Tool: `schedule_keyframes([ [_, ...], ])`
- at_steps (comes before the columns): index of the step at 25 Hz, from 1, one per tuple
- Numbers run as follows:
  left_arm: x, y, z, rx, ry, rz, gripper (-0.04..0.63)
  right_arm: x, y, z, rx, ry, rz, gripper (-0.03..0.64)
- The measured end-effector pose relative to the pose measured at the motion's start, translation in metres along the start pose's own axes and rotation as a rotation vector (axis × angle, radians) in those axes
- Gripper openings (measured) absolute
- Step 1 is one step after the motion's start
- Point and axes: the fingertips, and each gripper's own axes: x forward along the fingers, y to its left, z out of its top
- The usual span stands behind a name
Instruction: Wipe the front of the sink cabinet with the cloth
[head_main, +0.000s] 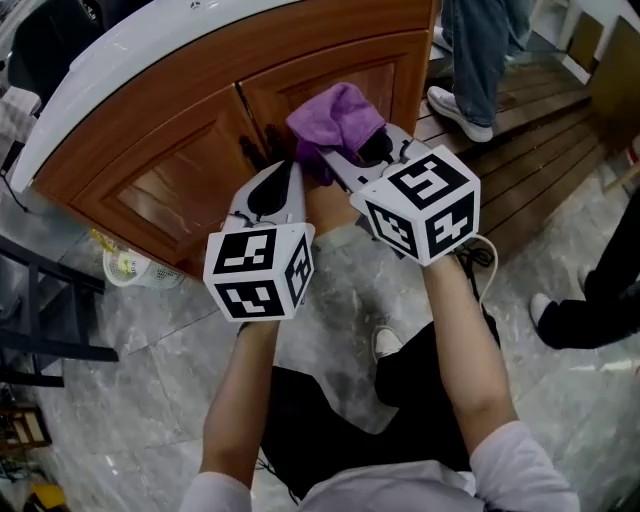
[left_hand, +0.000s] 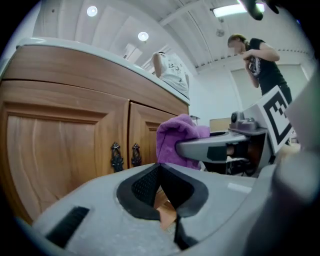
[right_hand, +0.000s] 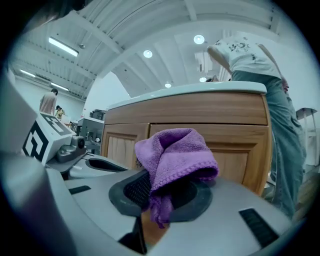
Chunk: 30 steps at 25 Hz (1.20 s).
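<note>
Right gripper is pinching purple cloth near cabinet; left gripper is sitting closed, empty. Pressing probably comes next.

Head view looks steeply down from above, close over the cabinet front. Left gripper view sits low and close, facing its left half obliquely. Right gripper view, also low, faces its right edge. All three share cabinet front and cloth.

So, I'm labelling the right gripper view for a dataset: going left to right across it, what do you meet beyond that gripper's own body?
left hand-held gripper → purple cloth → person in jeans
</note>
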Motion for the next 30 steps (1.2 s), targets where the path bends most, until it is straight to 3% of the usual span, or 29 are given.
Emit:
schedule_keyframes([
  [18,0.042,-0.038,0.0,0.005,0.006,-0.093,0.005,-0.041,-0.131,-0.047,-0.025,0.088,-0.34,0.067],
  [22,0.039,-0.034,-0.001,0.004,0.008,-0.082,0.005,-0.044,-0.134,-0.046,0.001,0.08,-0.342,0.067],
  [30,0.018,-0.009,-0.003,-0.009,0.01,-0.029,0.005,-0.038,-0.1,-0.025,-0.016,0.052,-0.262,0.067],
])
